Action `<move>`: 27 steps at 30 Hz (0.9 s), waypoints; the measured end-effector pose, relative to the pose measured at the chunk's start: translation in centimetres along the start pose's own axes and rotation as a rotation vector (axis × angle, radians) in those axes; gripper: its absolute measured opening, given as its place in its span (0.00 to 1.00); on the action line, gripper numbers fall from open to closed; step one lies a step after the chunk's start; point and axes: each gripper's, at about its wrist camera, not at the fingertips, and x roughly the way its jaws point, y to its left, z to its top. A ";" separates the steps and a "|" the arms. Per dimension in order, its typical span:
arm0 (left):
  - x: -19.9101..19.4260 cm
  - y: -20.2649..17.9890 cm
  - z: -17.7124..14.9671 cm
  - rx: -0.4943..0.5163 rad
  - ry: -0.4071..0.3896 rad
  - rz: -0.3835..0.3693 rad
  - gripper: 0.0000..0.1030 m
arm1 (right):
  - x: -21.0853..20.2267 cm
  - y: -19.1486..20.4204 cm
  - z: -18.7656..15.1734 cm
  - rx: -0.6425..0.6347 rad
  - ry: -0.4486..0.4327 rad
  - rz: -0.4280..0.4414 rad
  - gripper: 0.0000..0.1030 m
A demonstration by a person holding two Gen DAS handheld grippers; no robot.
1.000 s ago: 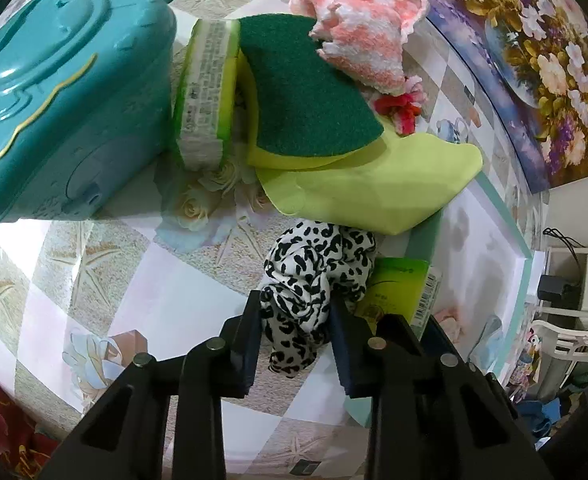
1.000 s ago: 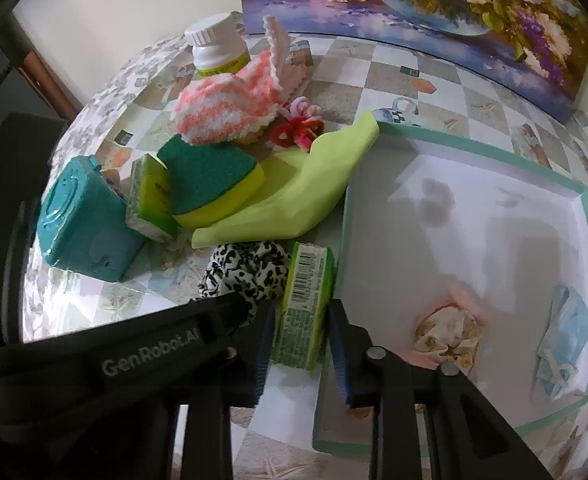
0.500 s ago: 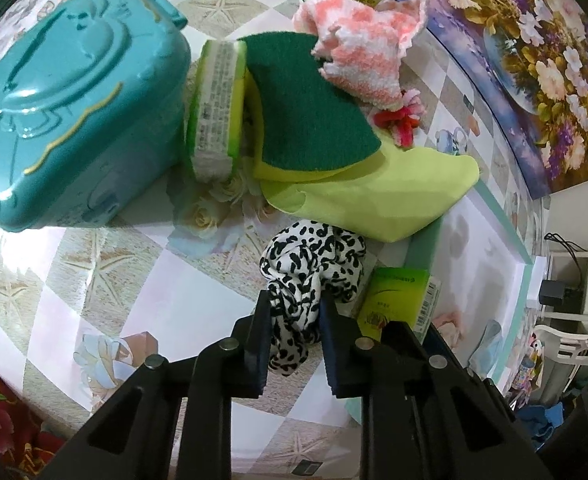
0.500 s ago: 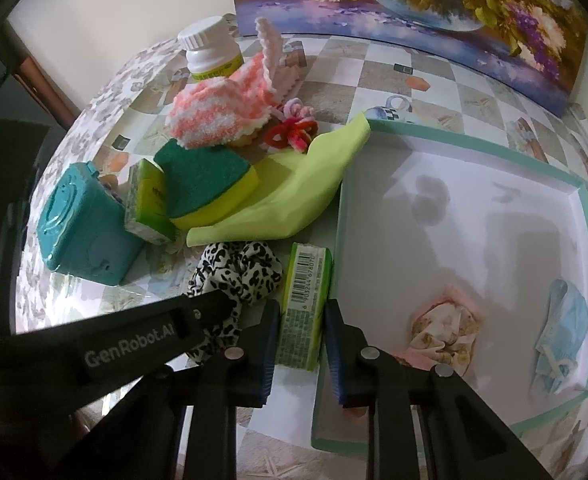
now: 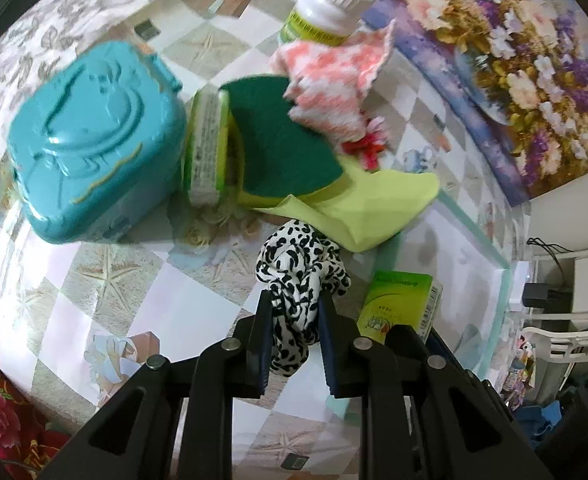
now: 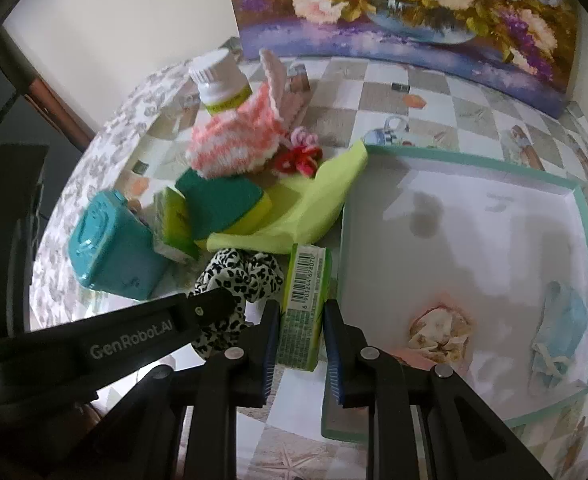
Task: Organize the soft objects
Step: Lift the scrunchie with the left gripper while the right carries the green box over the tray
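Note:
My left gripper [image 5: 294, 320] is shut on a black-and-white leopard scrunchie [image 5: 299, 268], which hangs lifted off the table; the scrunchie also shows in the right wrist view [image 6: 238, 276]. My right gripper [image 6: 299, 328] is shut on a green box [image 6: 303, 304] beside the white tray [image 6: 445, 232] with its teal rim. A pink scrunchie [image 6: 439, 334] and a blue cloth [image 6: 559, 332] lie in the tray. A yellow-green cloth [image 5: 373, 208], a green sponge [image 5: 282, 144] and a pink-white knit [image 5: 333, 80] lie beyond.
A teal plastic case [image 5: 94, 140] and a green-white packet [image 5: 206, 148] stand at the left. A white-capped bottle [image 5: 325, 12] and a red hair tie [image 5: 363, 146] are at the back. A flower painting [image 6: 405, 12] leans on the wall.
My left gripper has closed on the leopard scrunchie and raised it off the table. My right gripper has stayed shut on the green box and risen a little.

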 end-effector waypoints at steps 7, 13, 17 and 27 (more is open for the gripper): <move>-2.8 -0.9 -0.3 0.042 -0.084 -0.025 0.21 | -1.9 -0.8 0.5 0.029 -0.044 0.015 0.23; -5.2 -2.1 -0.6 0.095 -0.177 -0.051 0.21 | -3.3 -1.5 0.7 0.058 -0.077 0.027 0.23; -5.6 -2.8 -0.7 0.130 -0.208 -0.061 0.21 | -4.0 -2.2 0.9 0.076 -0.097 0.031 0.23; -4.7 -5.9 -1.8 0.254 -0.218 -0.081 0.21 | -4.6 -8.8 0.6 0.263 -0.110 -0.046 0.23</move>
